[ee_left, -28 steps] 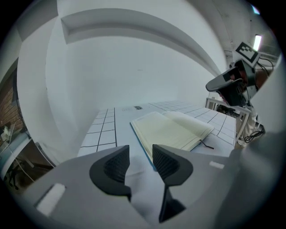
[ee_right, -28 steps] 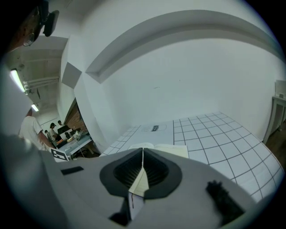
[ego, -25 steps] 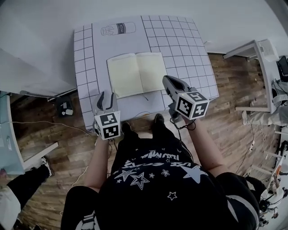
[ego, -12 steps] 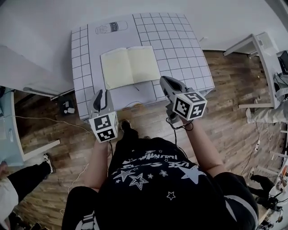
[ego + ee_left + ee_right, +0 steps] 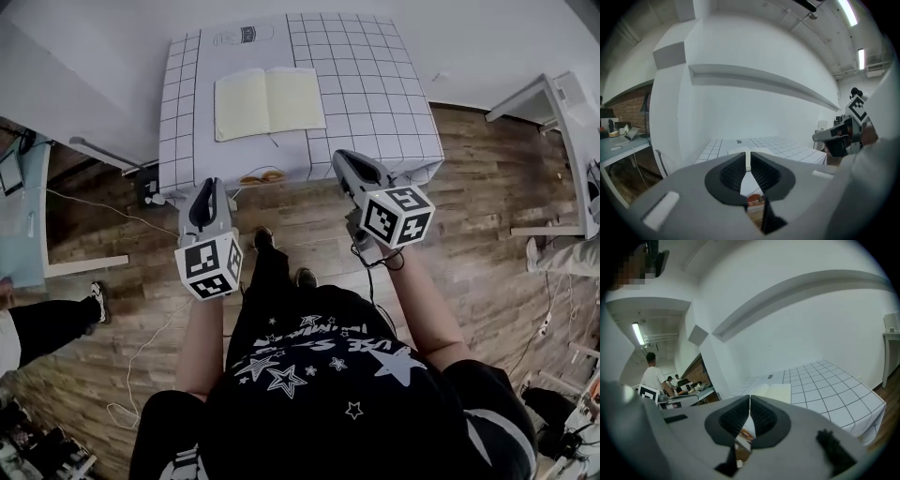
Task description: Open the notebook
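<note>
The notebook [image 5: 270, 103] lies open flat on the gridded white table [image 5: 375, 94], pale pages up; it also shows low in the left gripper view as the notebook [image 5: 750, 152] and in the right gripper view as the notebook [image 5: 776, 391]. My left gripper [image 5: 208, 186] hangs over the wooden floor short of the table's near edge, its jaws closing to a thin slit with nothing between them. My right gripper [image 5: 339, 159] hovers just off the table's near edge, shut and empty. Neither touches the notebook.
A bottle outline [image 5: 246, 35] is printed on the table's far side. Something orange [image 5: 262, 175] sits under the near edge. Cables trail on the floor at left. A person's leg [image 5: 47, 328] stands at left; a white desk [image 5: 544, 103] at right.
Both grippers have drawn back from the table toward the person, and now hang over the floor. The left jaws have narrowed. The notebook stays open and unmoved.
</note>
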`<state>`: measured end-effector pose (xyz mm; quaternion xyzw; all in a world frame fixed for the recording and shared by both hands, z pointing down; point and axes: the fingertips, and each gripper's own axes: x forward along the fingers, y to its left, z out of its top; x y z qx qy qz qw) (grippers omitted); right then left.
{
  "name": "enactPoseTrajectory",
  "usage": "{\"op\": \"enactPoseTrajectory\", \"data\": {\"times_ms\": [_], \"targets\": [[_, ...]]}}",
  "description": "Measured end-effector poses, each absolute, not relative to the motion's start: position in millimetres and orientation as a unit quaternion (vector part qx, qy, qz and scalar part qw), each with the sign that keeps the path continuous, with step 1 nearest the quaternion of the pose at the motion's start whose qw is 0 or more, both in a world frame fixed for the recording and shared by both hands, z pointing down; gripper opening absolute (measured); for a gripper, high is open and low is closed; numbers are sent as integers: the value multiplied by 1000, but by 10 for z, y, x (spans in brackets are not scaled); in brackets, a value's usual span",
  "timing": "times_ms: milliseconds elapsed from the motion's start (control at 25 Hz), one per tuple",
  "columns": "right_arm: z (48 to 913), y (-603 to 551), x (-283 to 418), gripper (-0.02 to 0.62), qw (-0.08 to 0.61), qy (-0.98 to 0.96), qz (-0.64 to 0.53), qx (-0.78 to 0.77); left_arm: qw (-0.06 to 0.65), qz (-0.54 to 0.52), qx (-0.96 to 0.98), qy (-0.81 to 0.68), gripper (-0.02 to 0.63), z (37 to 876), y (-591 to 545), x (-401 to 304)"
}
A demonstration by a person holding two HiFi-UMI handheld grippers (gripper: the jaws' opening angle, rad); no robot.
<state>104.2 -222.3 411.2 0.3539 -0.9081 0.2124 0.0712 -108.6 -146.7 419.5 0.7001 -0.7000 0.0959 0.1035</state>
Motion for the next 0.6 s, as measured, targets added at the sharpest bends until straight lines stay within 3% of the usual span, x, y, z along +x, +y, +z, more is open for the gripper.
{"op": "enactPoseTrajectory", "data": {"times_ms": [120, 400, 600], "targets": [[4100, -2001, 1049, 15, 65, -915, 210, 338, 104, 82, 695, -707, 9, 4108, -1153, -996], [4026, -2250, 788, 15, 19, -915, 241, 322, 112, 94, 680, -719, 9, 3988, -1116, -1274], [4148, -2028, 684, 15, 21, -923, 245, 298, 110, 87, 669, -730, 9, 3990, -854, -1333]]}}
